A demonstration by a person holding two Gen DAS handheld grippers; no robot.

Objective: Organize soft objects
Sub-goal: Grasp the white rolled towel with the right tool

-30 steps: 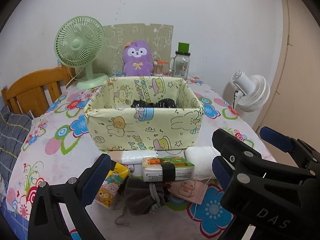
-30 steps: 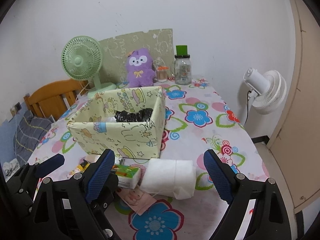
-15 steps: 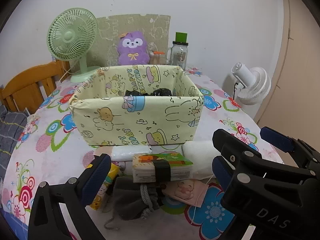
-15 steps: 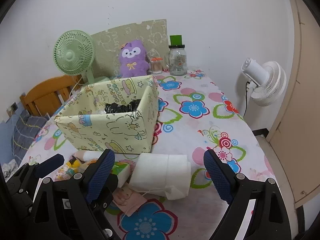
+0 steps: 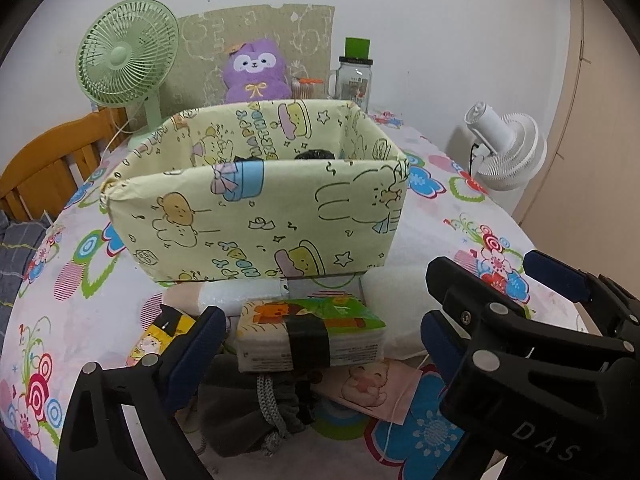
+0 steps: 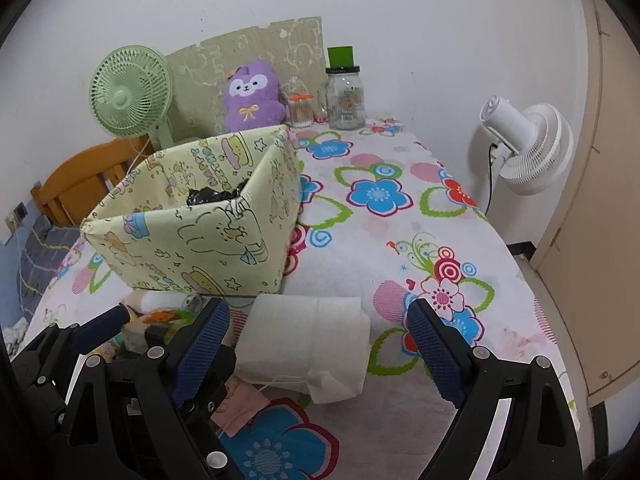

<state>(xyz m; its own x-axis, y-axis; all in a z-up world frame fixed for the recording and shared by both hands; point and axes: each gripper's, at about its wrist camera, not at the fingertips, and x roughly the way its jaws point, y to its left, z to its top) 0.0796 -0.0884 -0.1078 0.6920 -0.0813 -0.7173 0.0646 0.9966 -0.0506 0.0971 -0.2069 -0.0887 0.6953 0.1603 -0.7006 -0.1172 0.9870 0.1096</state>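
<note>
From the left wrist, the left gripper (image 5: 316, 336) stands wide open, empty, around a green-topped tissue pack (image 5: 310, 334) banded in black, before the yellow cartoon box (image 5: 256, 216). From the right wrist, the right gripper (image 6: 320, 344) gapes empty around a white folded cloth (image 6: 306, 344).

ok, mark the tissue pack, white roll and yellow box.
tissue pack (image 5: 310, 332): left wrist view, black band.
white roll (image 6: 304, 336): right wrist view, side face.
yellow box (image 6: 192, 248): right wrist view, front wall.
</note>
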